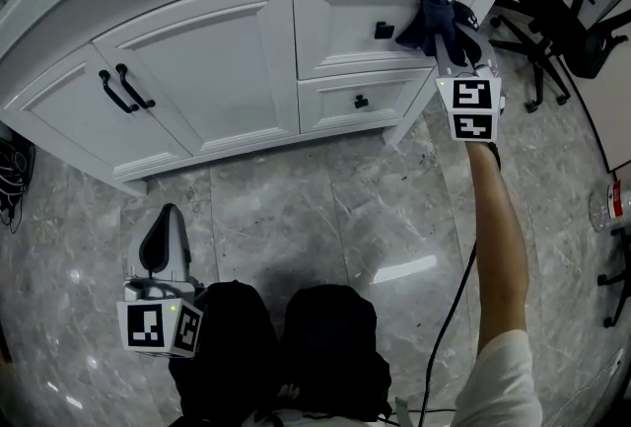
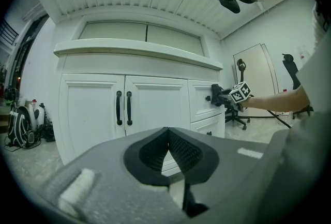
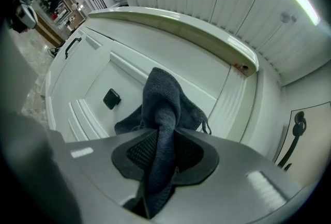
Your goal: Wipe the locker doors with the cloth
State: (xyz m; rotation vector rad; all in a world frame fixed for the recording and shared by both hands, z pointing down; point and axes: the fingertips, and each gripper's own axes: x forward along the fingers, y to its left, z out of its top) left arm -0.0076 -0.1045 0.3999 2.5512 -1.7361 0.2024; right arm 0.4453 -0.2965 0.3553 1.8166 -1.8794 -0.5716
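Navy cloth (image 3: 163,96), clamped tight in your right tongs (image 1: 441,33), sits against the top drawer (image 1: 355,1), just right of its black knob (image 1: 384,30). Press the wad flat, wipe in steady overlapping strokes, work into the moulded grooves and skirt the knob before moving to the doors (image 1: 197,70). Your left tongs (image 2: 168,151), closed on nothing, hang low over the floor (image 1: 345,208). No brand or wording is legible, only square markers on the cubes (image 1: 471,107).
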